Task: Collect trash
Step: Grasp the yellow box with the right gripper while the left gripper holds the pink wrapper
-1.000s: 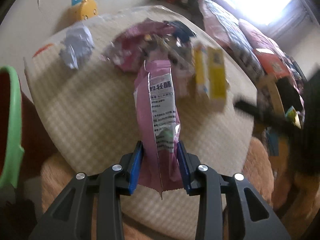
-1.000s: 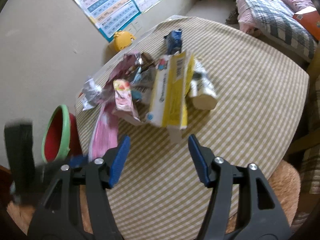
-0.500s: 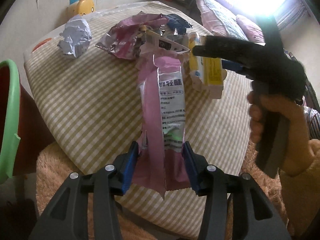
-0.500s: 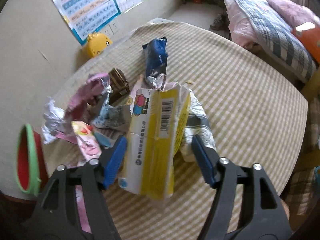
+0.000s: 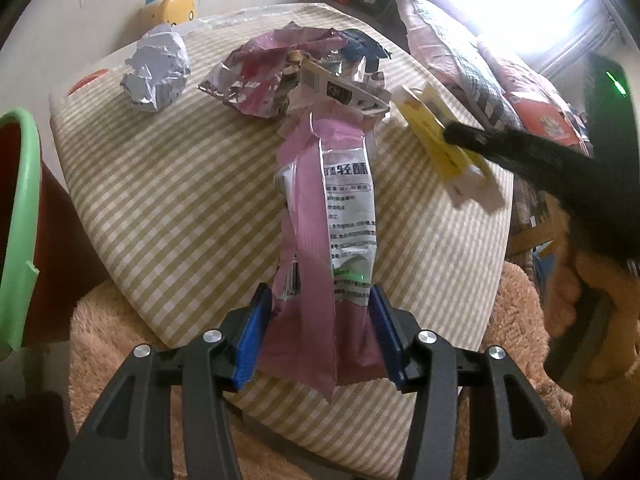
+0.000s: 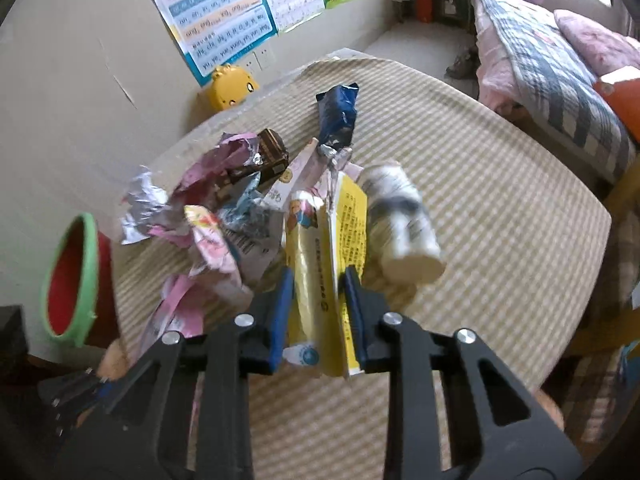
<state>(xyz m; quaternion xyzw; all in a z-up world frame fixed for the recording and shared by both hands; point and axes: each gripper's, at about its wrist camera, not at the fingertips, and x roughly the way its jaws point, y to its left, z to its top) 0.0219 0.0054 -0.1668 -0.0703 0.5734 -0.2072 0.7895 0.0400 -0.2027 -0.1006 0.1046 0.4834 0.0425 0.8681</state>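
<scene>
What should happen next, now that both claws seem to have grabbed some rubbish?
Probably swing the left claw, shut on the pink wrapper, over to the green-rimmed bin at its left and let go; the right claw already grips the yellow carton.

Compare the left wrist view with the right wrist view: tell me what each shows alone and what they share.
Left only: the left gripper shut on a pink wrapper, plus a crumpled paper ball.
Right only: a white cup lying beside the pile, and wall posters.
Both: the yellow carton in the right gripper, the bin, the checked table.
</scene>
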